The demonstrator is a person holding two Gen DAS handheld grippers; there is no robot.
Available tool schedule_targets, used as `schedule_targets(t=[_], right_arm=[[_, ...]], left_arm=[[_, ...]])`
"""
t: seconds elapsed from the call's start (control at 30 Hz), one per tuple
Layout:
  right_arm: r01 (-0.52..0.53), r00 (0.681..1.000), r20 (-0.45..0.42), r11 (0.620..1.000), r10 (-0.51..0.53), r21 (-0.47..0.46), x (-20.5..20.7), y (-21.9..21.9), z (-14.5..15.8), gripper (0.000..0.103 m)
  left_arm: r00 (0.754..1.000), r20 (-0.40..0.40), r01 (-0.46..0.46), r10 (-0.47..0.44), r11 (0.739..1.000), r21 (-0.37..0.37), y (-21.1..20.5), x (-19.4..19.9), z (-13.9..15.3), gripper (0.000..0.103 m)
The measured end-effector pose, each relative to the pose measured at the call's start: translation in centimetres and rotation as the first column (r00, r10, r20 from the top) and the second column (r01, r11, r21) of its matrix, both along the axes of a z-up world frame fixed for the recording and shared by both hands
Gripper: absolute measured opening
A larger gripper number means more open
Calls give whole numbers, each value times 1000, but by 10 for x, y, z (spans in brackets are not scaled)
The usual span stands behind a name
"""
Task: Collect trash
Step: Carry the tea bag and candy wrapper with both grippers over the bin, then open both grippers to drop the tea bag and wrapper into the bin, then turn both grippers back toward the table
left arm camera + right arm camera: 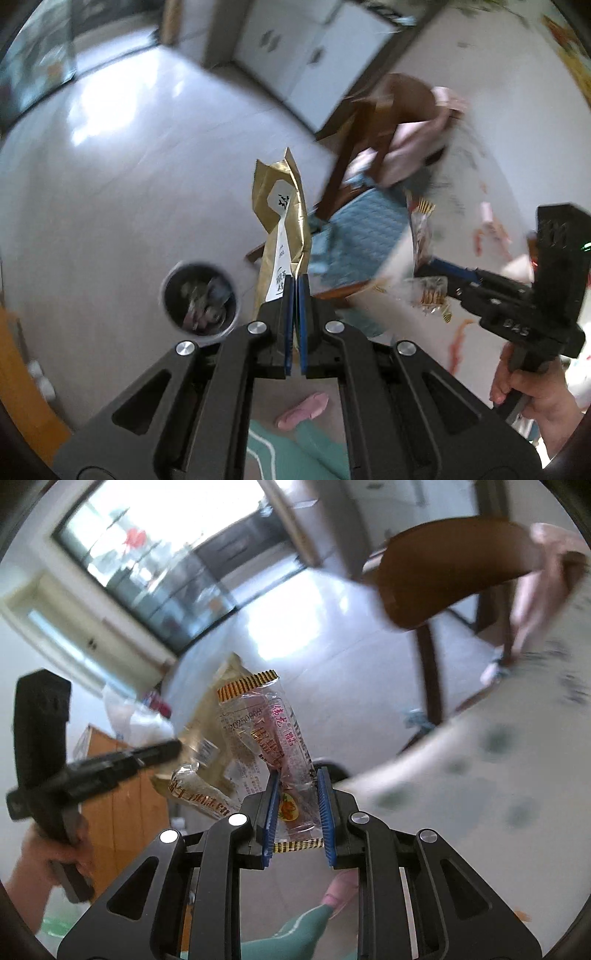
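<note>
gold paper packet, creased, with a white printed label, standing up from the clenched fingers of the left gripper, which pinch its lower edge; it hangs in the air over the pale tiled floor. clear plastic snack wrapper with a gold-and-black striped seal and red print, grasped between the blue ribbed fingers of the right gripper; its lower seal lies between the pads, and it too is off the floor. in the left wrist view the right gripper appears at right, carried by a hand, the same wrapper at its tip. in the right wrist view the left gripper appears at left, with the gold packet blurred behind the wrapper. round trash bin, open, with scraps inside, standing on the floor just left of the left gripper. wooden chair with a teal seat cushion and a pink cloth draped over its back, beside the edge of the counter. a pink slipper and a green trouser leg show below the fingers.
</note>
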State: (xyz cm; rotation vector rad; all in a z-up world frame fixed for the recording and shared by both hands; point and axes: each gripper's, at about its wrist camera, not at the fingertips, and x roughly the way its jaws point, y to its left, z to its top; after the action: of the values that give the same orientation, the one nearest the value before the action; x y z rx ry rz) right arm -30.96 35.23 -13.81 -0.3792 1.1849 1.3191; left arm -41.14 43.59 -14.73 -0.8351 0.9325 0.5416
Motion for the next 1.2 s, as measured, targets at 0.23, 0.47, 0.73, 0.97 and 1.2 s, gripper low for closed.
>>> schedule_targets(t=[0.23,0.47,0.73,0.97,1.2], right_arm=[[-86,996,-43,980,79,-179,-56,86,-100,21],[-26,991,-129,918,-27,-395,-50,130,-278,21],[11,991,-106,850,-78,-526,-31,154,-416,57],[24,988,-122,877,-94,-480,-18,153,-392,67],[19,971,-217,932,-104,-362,-11,156,-339,67]], left_arm=[[994,-77,-90,80,986,-139,43,-25,-109,0],[983,-160,-135,94,955,-264,80,-15,-261,0],[959,-281,-131,43,944,-302,95,-1,-412,14],[947,-304,-187,103,946,-264,98,-7,-398,48],[956,-261,-189,131,960,-209,92,-24,-335,54]])
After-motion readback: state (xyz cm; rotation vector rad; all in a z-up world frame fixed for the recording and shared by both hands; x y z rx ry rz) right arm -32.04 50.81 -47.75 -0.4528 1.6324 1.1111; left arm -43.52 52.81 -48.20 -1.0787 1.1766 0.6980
